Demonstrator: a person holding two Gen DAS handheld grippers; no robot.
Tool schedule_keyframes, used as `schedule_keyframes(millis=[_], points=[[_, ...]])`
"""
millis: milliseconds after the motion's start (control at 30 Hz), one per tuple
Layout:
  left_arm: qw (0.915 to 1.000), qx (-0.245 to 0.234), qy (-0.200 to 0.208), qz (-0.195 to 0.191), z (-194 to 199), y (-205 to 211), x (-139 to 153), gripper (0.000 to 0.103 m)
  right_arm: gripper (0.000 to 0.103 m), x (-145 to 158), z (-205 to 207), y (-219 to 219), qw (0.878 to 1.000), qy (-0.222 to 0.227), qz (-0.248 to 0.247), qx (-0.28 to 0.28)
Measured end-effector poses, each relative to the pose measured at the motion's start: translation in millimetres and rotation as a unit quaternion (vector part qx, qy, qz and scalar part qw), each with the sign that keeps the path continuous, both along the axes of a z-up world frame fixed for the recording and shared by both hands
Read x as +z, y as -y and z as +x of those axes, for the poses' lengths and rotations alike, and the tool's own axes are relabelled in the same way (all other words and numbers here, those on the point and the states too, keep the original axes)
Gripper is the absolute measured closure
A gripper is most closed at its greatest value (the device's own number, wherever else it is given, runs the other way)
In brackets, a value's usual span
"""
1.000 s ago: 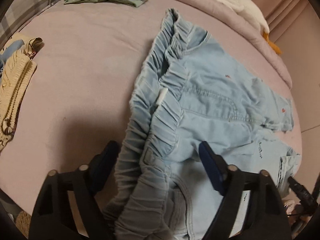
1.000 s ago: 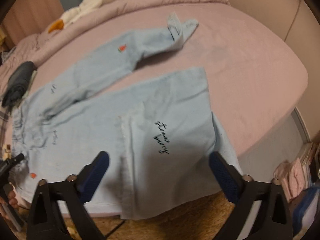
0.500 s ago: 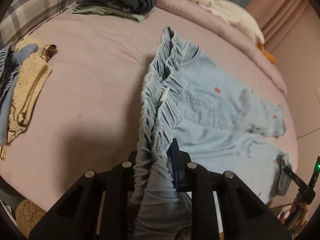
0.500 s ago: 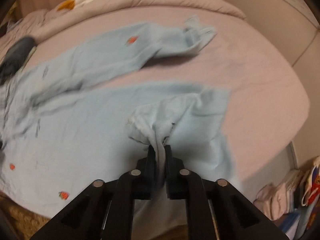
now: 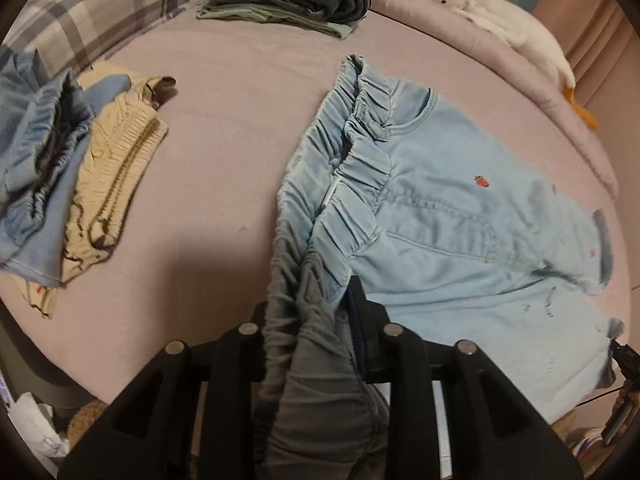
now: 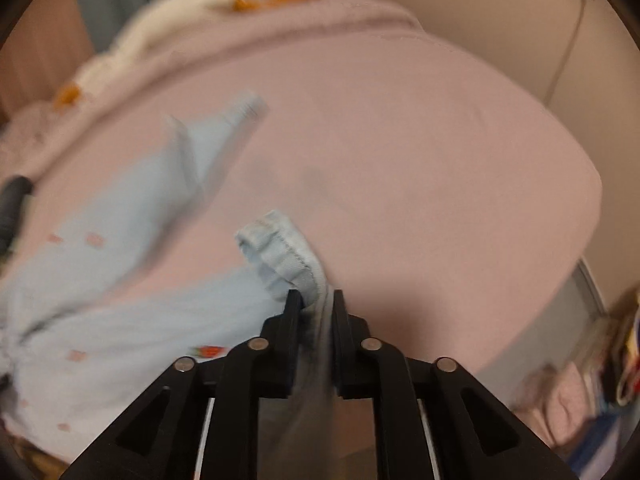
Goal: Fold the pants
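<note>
Both grippers are clamped on the pants (image 5: 460, 216), which lie on the bed (image 5: 224, 128): your left gripper (image 5: 320, 320) holds the waistband, your right gripper (image 6: 314, 300) a hem, so one leg can fold over the other.

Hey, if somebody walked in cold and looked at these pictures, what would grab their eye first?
The light blue pants sprawled across the pink bed, with the left tool clamped on the gathered waistband and the right tool pinching a leg hem. Next, the white plush goose at the far edge.
</note>
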State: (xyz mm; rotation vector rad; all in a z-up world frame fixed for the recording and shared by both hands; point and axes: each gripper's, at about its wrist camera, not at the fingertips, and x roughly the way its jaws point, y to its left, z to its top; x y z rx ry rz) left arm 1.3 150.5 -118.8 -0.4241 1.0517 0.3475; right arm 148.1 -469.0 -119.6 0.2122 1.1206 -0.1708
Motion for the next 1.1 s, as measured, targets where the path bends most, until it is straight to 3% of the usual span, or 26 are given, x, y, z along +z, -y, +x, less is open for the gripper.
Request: schedule_keyframes(millis=[33,100,233,267,433,633,733,833,900,967,1000,1100], points=[[1.0000,0.002,-0.003,0.005,-1,-1,1,0.068,0.050,-3,-2,6,1.000,-0.008,-0.003,-0.019],[0.9998,0.009,-0.011,0.010,-4,-3,4,0.057,0.039,3,-11,19,0.998,0.001,-0.012,-0.055],[0.9996,0.022,-0.001,0.019,-5,-5,17,0.048,0.039,28,-29,29,0.994,0.020,-0.040,-0.099],[0.9995,0.023,0.006,0.019,-6,-3,22,0.042,0.039,36,-33,27,0.994,0.029,-0.039,-0.101],[0.9986,0.008,0.049,0.019,-8,10,51,0.033,0.039,53,-35,2,0.995,0.065,-0.009,-0.070],[0.9973,-0.023,0.069,-0.008,-3,31,61,0.033,0.039,38,-27,-2,0.997,0.066,0.023,-0.030],[0.9977,-0.039,0.056,-0.005,2,44,56,0.033,0.040,6,-16,1,0.999,0.027,0.030,-0.025],[0.9974,-0.049,0.050,-0.012,6,50,53,0.033,0.042,-17,-10,16,0.998,-0.007,0.031,-0.054],[0.9967,-0.059,0.052,-0.021,10,55,54,0.033,0.042,-7,-9,24,0.997,-0.006,0.026,-0.079],[0.9956,-0.067,0.059,-0.028,14,58,57,0.033,0.042,11,-3,27,0.993,-0.010,-0.035,-0.115],[0.9949,-0.071,0.063,-0.033,18,60,59,0.033,0.042,22,1,26,0.992,0.000,-0.040,-0.118],[0.9937,-0.077,0.069,-0.043,28,66,62,0.033,0.042,57,20,6,0.996,0.053,0.037,-0.061]])
